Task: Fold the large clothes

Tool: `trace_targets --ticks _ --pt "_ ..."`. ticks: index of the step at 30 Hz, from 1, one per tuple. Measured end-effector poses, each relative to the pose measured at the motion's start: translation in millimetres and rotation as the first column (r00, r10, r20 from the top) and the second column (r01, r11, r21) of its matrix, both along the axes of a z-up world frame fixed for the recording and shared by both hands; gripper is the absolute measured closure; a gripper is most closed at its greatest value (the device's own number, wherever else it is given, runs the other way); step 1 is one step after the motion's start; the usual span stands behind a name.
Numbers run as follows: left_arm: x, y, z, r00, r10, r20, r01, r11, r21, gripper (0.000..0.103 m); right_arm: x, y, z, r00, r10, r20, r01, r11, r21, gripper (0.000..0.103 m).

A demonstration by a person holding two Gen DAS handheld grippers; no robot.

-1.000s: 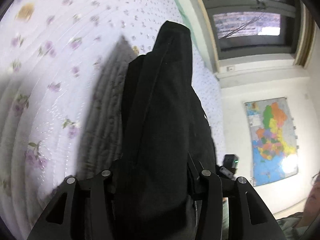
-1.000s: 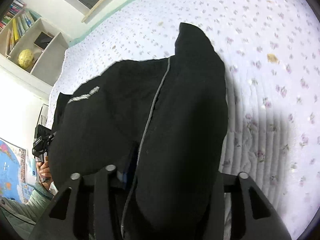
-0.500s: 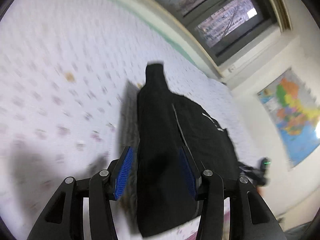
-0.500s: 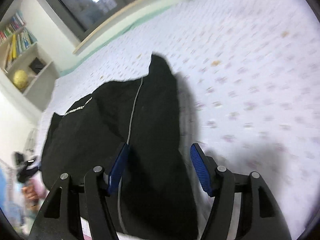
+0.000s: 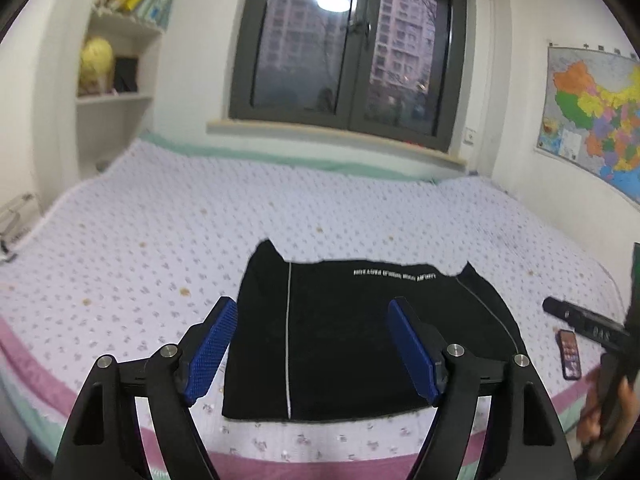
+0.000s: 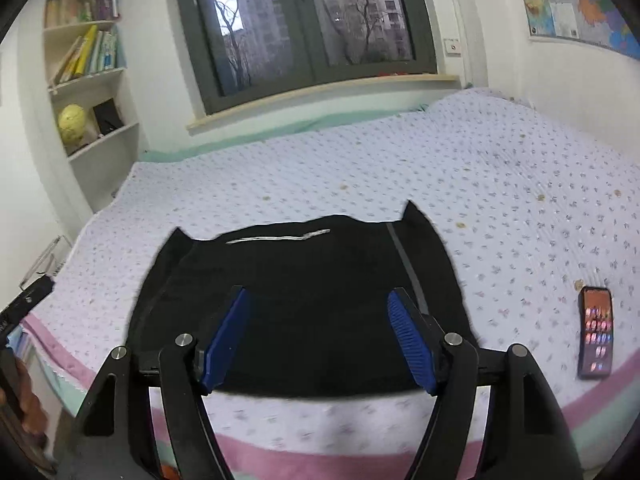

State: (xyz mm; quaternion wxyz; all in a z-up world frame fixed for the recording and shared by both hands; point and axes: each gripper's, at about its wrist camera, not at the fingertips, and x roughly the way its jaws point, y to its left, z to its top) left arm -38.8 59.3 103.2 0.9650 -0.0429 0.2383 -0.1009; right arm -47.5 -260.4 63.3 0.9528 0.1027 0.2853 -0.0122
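A black garment (image 5: pixel 360 332) lies folded in a flat rectangle on the floral bedspread (image 5: pixel 160 240), near the bed's front edge. It has a thin pale stripe and a line of white lettering along its far edge. It also shows in the right wrist view (image 6: pixel 304 280). My left gripper (image 5: pixel 312 344) is open and empty, held above the garment's near edge. My right gripper (image 6: pixel 318 332) is open and empty, also held above the garment. The right gripper shows at the right edge of the left wrist view (image 5: pixel 592 328).
A phone (image 6: pixel 596 336) with a lit screen lies on the bed right of the garment, also in the left wrist view (image 5: pixel 569 354). A window (image 5: pixel 348 48) is behind the bed, shelves (image 6: pixel 88 80) at left, a map (image 5: pixel 596 116) on the right wall.
Both grippers held the black garment a second ago. They have opened, let it go onto the bed, and pulled back and up, now facing the window.
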Motion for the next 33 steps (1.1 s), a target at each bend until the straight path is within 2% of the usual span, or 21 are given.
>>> trace_targets --ticks 3,7,9,12,17,24,27,33 --pt "-19.7 -13.2 4.9 0.999 0.041 0.012 -0.041 0.998 0.041 0.024 -20.9 21.7 8.6 0.999 -0.021 0.030 0.023 0.998 -0.063 0.024" --pt "-27.1 -23.2 -6.8 0.997 0.040 -0.063 -0.038 0.998 0.044 0.024 -40.5 42.1 17.3 0.996 -0.043 0.072 0.052 0.989 -0.136 0.018" --pt "-31.9 -25.0 -12.9 0.997 0.021 -0.070 -0.018 0.999 0.041 0.024 -46.2 48.6 18.1 0.996 -0.047 0.074 0.058 0.986 -0.158 0.014" --pt "-35.6 -31.7 -19.2 0.998 0.032 -0.063 -0.026 0.995 0.091 0.024 -45.9 49.6 13.8 0.997 -0.048 0.060 0.056 0.986 -0.155 0.013" --pt "-20.3 -39.6 -28.0 0.996 0.043 -0.073 -0.033 0.990 0.137 0.024 -22.1 44.4 0.3 0.999 -0.046 0.017 0.048 0.988 -0.145 0.013" --pt "16.1 -41.8 -44.6 0.993 0.045 -0.113 -0.029 0.990 0.140 0.024 18.9 33.2 -27.3 0.997 -0.057 -0.059 0.048 0.989 -0.139 0.013" --pt "29.6 -43.3 -51.2 0.990 0.031 -0.135 -0.013 0.992 0.127 0.024 30.3 29.3 -35.1 0.995 -0.064 -0.079 0.053 0.990 -0.133 0.013" --pt "45.0 -51.2 -61.1 0.988 0.017 -0.153 0.005 0.989 0.145 0.024 43.9 26.9 -45.4 0.992 -0.074 -0.102 0.058 0.986 -0.154 0.013"
